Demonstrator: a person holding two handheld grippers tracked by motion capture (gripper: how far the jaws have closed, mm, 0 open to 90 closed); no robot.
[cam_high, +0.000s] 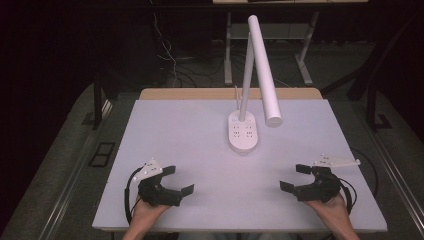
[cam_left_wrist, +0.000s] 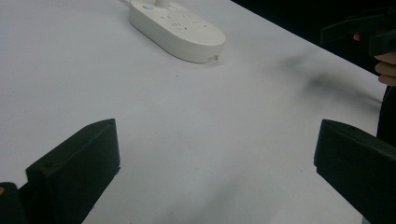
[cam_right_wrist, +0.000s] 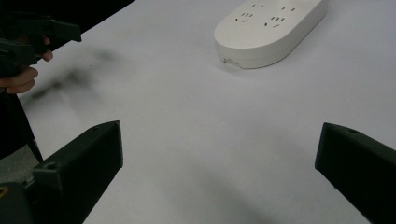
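A white desk lamp stands on an oval white base with sockets at the back middle of the white table. Its tube head slants down toward the right. The base also sits far ahead in the left gripper view and in the right gripper view. Near the table's front left corner my left gripper is open, nothing between its jaws. At the front right my right gripper is open too, with bare table between its jaws. Both point inward toward the table's middle.
The table's front edge lies just below both hands. Dark floor with cables and table legs surrounds the table. In the left gripper view the other hand with its gripper is at the far right; in the right gripper view the other gripper is at the far left.
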